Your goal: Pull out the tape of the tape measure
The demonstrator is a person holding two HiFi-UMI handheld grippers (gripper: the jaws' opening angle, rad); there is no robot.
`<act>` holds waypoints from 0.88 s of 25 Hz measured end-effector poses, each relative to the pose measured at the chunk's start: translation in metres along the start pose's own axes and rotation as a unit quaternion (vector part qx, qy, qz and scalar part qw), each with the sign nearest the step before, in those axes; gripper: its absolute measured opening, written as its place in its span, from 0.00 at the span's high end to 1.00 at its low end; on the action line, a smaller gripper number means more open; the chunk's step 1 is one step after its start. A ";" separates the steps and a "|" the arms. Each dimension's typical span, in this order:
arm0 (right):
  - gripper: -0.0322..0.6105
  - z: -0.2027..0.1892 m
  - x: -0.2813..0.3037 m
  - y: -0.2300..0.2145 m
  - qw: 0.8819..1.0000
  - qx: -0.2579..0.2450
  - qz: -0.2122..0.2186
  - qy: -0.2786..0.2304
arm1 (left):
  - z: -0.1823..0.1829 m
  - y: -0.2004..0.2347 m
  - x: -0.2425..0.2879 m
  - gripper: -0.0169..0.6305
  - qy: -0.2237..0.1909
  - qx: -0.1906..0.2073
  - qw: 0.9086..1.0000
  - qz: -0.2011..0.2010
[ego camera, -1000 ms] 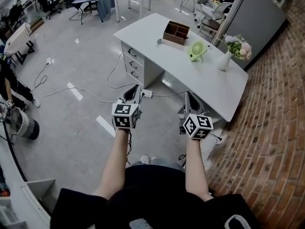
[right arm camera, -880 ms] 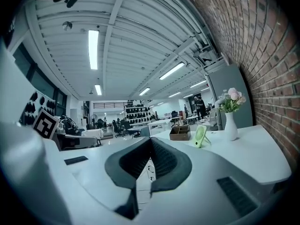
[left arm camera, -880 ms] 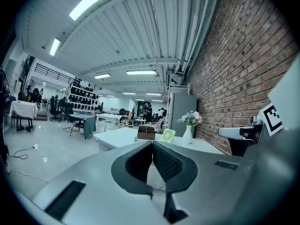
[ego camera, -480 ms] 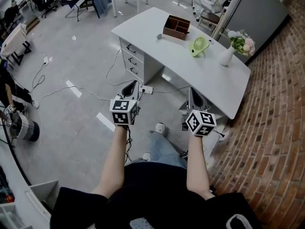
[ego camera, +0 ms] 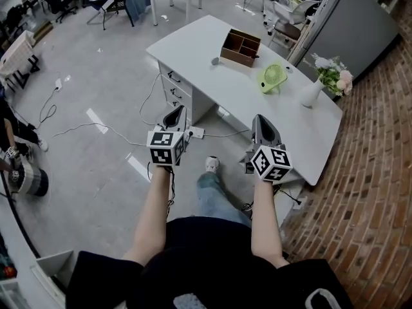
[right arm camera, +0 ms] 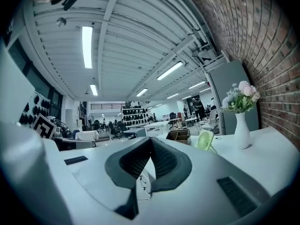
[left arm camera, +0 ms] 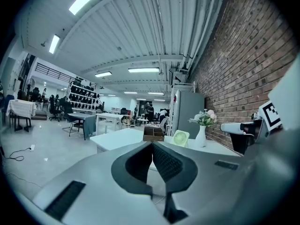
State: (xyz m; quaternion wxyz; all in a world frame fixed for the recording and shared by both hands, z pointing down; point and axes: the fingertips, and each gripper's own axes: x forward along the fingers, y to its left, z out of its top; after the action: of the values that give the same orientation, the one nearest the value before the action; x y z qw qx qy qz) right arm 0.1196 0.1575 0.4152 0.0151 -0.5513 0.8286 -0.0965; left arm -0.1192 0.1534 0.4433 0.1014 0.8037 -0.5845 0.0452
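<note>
I make out no tape measure for certain. A small grey round object (ego camera: 215,61) lies on the white desk (ego camera: 193,44) beside a wooden box; it is too small to identify. Both grippers are held in the air in front of the desk, well short of it. My left gripper (ego camera: 174,113) is shut with nothing between its ribbed pads (left arm camera: 161,159). My right gripper (ego camera: 259,121) is likewise shut and empty, its pads (right arm camera: 159,156) closed together. Each gripper view looks across towards the desk.
On the desk stand a wooden compartment box (ego camera: 240,47), a green fan (ego camera: 272,79) and a white vase with flowers (ego camera: 311,92). Drawers (ego camera: 175,89) face me. A power strip (ego camera: 196,132) and cables lie on the floor. A brick wall (ego camera: 367,172) runs along the right.
The person has stepped towards the desk; a leg and shoe now show between the arms. Both grippers have come closer to the desk and stay shut.
</note>
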 end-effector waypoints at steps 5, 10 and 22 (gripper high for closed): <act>0.95 -0.005 0.081 -0.040 1.000 0.005 0.006 0.018 | -0.003 0.020 0.081 0.94 0.018 -0.010 1.000 0.008; 0.95 -0.002 0.174 -0.072 0.999 0.001 0.028 0.036 | 0.005 0.040 0.171 0.94 0.037 -0.005 0.999 0.015; 0.95 0.011 0.365 -0.119 0.993 0.013 0.083 0.079 | 0.028 0.083 0.348 0.94 0.068 0.028 0.997 0.020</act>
State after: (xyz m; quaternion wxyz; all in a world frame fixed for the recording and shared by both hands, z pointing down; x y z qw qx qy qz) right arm 0.0864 -0.2234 0.4555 -0.0356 -0.4711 0.8687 -0.1491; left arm -0.0905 -0.2010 0.4914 0.1168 0.7895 -0.5908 0.1180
